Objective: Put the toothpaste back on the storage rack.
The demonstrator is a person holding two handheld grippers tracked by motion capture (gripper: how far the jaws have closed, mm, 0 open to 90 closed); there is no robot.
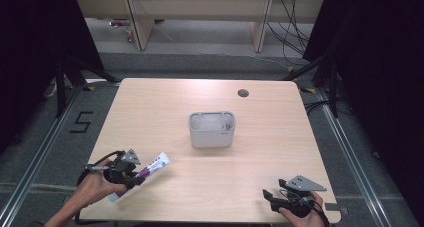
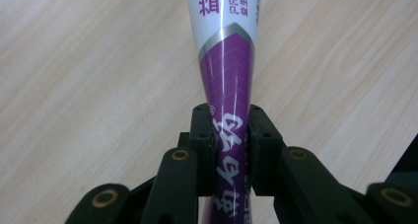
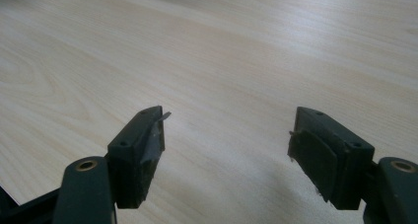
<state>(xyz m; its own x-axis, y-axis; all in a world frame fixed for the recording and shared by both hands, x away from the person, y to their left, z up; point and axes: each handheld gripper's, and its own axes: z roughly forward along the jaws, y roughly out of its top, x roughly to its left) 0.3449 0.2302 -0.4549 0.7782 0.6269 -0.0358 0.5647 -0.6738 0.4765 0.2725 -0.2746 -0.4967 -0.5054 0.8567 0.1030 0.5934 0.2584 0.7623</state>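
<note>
Two tools in play. Left tool [image 2: 227, 145] clamped on the purple-and-white toothpaste tube [image 2: 227, 81] near its purple end, at the tabletop's [image 1: 210, 187] near-left corner. Right tool [image 3: 226, 145] idle, jaws apart, nothing between. Likely target: grey holder [image 1: 212, 129] mid-tabletop. Advice: keep grip firm, lift clear before swinging, enter the holder vertically.

Each hand carries a matte black plastic two-jaw left gripper [image 1: 134, 178] or right gripper [image 1: 270, 196], topped by a flat grey three-cornered plate with small holes. Angular black jaw links turn on brass-coloured pivot bushings and end in blocky pads dotted with tiny recessed screws. A thin black cable loops from the left gripper's rear. Both forearms are bare, unsleeved.
</note>
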